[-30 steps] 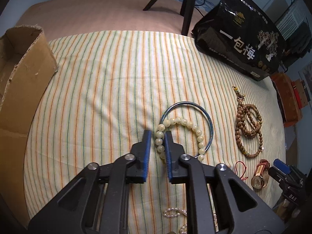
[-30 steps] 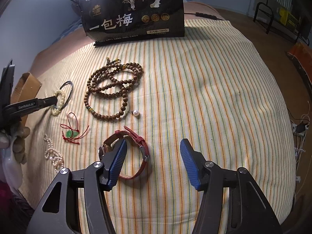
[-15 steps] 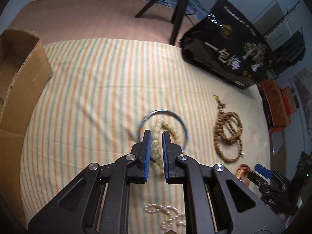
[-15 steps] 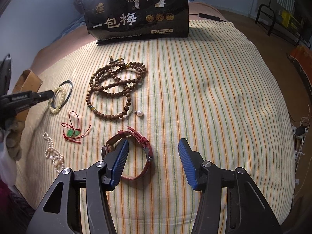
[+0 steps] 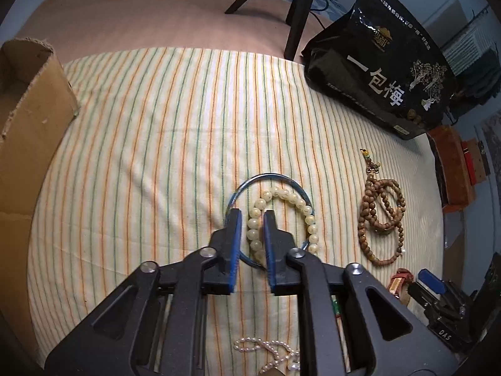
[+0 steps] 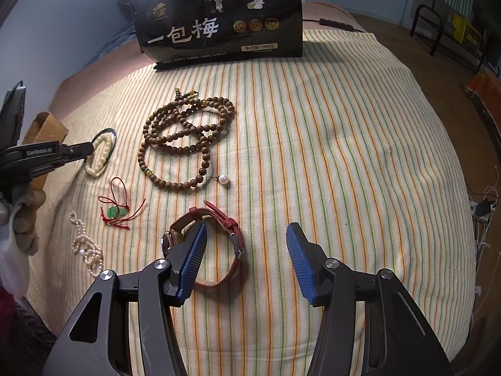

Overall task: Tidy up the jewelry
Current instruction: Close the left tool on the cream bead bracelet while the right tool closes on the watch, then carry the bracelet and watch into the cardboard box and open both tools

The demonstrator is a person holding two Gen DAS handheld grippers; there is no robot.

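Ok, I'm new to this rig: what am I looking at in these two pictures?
No robot: a person carries a hand-held gripper in each hand, and each picture comes from a camera looking along its fingers. The left hand-held gripper is closed narrowly around a pale bead bracelet lying within a blue bangle. The right hand-held gripper is open, holding nothing, above a red-strapped watch. Also on the striped cloth: brown wooden beads, a pearl strand, a red cord, a black bag.
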